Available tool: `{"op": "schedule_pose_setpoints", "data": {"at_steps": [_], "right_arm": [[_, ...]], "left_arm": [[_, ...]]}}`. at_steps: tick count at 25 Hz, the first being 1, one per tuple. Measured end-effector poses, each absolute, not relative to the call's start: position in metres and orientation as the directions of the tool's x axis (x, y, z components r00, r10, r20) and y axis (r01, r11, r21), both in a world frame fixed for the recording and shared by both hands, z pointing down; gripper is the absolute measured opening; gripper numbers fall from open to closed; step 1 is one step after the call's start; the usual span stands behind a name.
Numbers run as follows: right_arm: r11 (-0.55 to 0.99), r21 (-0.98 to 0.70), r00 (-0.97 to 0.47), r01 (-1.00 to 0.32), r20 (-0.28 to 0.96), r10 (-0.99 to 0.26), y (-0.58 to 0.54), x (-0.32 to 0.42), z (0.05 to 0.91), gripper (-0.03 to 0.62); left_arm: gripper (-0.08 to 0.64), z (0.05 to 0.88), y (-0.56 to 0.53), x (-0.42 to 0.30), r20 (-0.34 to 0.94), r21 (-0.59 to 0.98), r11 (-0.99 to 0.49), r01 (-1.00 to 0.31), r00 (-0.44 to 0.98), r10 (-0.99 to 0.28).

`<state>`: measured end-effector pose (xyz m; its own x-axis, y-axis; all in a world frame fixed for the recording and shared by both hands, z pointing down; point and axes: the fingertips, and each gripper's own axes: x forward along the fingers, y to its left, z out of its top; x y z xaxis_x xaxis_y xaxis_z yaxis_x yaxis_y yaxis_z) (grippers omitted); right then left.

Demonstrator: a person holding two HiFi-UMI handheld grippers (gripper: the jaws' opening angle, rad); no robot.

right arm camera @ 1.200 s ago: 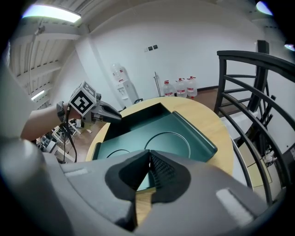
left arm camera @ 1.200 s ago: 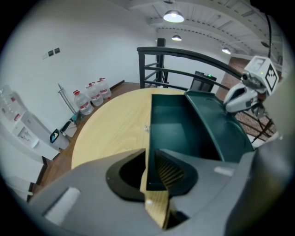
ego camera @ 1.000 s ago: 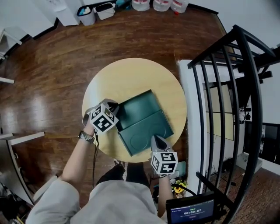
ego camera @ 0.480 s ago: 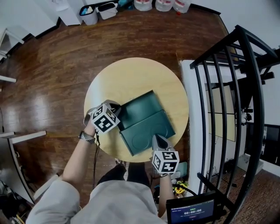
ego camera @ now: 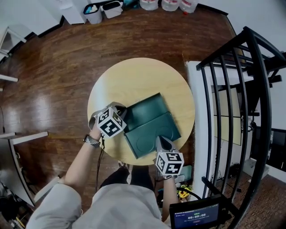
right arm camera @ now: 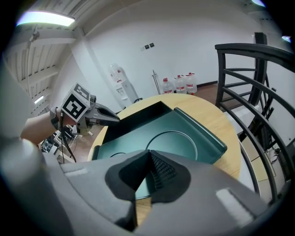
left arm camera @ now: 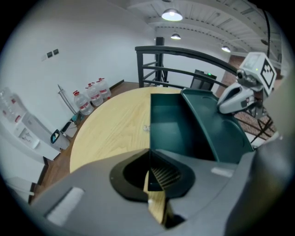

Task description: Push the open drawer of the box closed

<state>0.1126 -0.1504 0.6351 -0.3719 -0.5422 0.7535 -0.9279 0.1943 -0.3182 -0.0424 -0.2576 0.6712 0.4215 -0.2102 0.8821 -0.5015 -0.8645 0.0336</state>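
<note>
While it lies flat on the round wooden table point(ego camera: 134, 76), the dark green box point(ego camera: 144, 107) has its drawer point(ego camera: 152, 134) pulled out toward the person. The drawer shows a shallow tray floor with a pressed circle and a raised rim. The left gripper point(ego camera: 121, 111) has its jaws pressed together with nothing between them, and its tip sits at the box's left side, close to where the drawer leaves the body. The right gripper point(ego camera: 159, 139) also has its jaws closed and empty, and its tip is at the drawer's front edge. In the right gripper view the drawer fills the space just ahead of the jaws, with the box's darker, open body beyond it. No object lies on the bare tabletop between the drawer and the box, so the drawer's path looks free. To the right of the right gripper a black metal railing point(ego camera: 241, 89) stands close by the table. Far beyond both grippers, across the dark wooden floor point(ego camera: 53, 76), water bottles point(ego camera: 165, 4) and small bins point(ego camera: 105, 10) line the wall. A wristwatch point(ego camera: 90, 141) shows behind the left gripper.
</note>
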Motion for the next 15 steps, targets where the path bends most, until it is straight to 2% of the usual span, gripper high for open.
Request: {"op": "schedule_pose_setpoints", "data": {"at_steps": [15], "right_arm": [[0.203,-0.253,-0.323,-0.946,0.777,-0.540,-0.152,0.114,0.633,0.003]], "left_arm": [[0.018,0.669,-0.246,-0.039,0.866,0.074,-0.860,-0.504,0.459,-0.195]]}}
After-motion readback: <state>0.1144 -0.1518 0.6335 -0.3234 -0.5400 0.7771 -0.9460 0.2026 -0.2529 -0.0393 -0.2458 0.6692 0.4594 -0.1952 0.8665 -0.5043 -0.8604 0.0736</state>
